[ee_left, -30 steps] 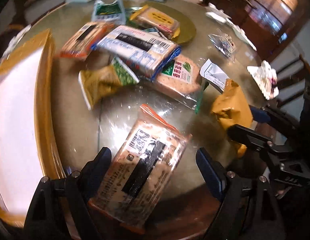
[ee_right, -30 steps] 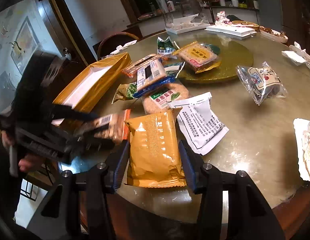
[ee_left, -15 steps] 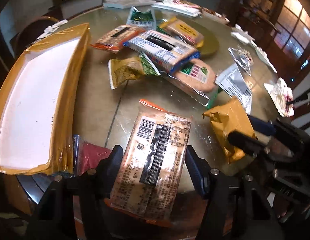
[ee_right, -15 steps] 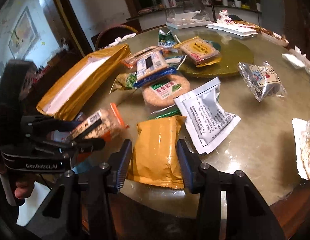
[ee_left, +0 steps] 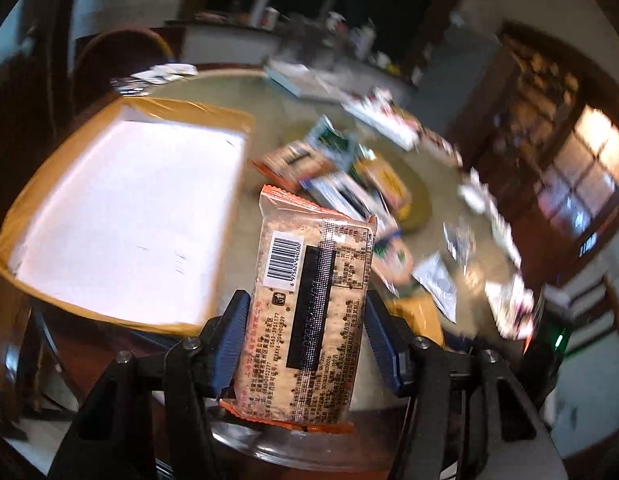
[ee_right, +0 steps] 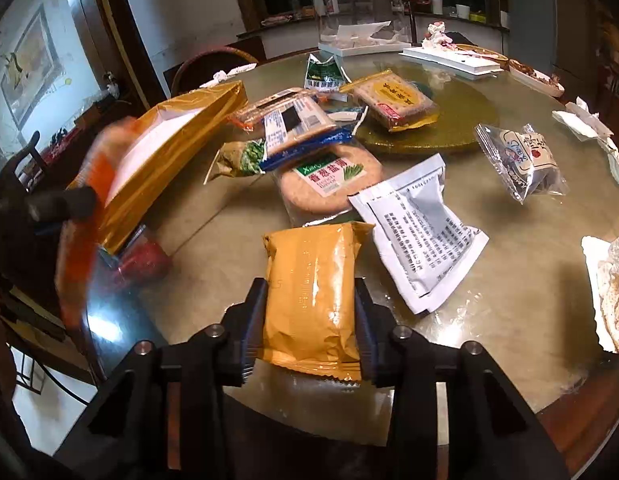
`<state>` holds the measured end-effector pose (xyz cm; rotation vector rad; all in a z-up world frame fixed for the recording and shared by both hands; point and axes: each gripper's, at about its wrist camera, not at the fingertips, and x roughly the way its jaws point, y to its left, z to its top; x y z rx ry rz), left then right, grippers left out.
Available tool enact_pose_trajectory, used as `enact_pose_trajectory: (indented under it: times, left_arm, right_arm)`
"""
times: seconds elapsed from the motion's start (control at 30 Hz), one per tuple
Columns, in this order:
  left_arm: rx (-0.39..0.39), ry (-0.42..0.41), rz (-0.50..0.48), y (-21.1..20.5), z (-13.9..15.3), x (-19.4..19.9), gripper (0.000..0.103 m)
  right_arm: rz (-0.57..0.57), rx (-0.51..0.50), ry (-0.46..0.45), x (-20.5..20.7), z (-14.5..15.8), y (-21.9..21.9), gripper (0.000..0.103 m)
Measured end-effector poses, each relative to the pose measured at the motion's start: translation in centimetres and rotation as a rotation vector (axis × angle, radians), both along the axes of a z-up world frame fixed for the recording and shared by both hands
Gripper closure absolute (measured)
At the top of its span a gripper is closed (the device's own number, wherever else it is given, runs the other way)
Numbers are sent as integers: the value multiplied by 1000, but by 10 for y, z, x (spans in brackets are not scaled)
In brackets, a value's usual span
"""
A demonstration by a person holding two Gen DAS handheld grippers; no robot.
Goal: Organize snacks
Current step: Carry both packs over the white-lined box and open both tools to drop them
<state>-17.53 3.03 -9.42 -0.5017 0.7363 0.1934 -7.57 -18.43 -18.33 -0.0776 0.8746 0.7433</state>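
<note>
My left gripper is shut on an orange-edged cracker pack with a barcode, lifted off the table and held upright. It shows as an orange blur in the right wrist view. My right gripper is shut on a plain yellow snack pack at the near table edge. A shallow yellow box with a white inside stands to the left of the held pack; it also shows in the right wrist view.
A pile of snack packs lies mid-table: a round cracker pack, a blue-edged pack, a yellow biscuit pack. A white sachet and clear pack lie right. A red pack lies beside the box.
My left gripper has lifted the cracker pack off the table and swung left and up, toward the yellow box. My right gripper stays closed on the yellow pack, nearly still.
</note>
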Motion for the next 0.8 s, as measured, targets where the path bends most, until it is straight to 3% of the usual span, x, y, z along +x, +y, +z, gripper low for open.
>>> enact_pose_trajectory:
  times: [0.07,0.23,0.43,0.57,0.67,0.8]
  left_arm:
    - [-33,-34,45,18,8,-9,46]
    - [-22,-59,171,61,17,-17,46]
    - [-46,-35,289,121,3,-13,46]
    - [-36,4,341,145,-9,-14,46]
    - [-43,31,355,157,-21,-13,46]
    - [-34,88,373,162,-34,-16,46]
  right_arm:
    - [23,58,-11,-7,7,2,61]
    - [130,152,-49,-20,34,31,61]
    - [320,213,-51,-33,68,111,61]
    - [394,170,-46,-30,73,175,61]
    - [406,86,-7,-24,54,219,61]
    - [404,-28,-14,-35,33,243,61]
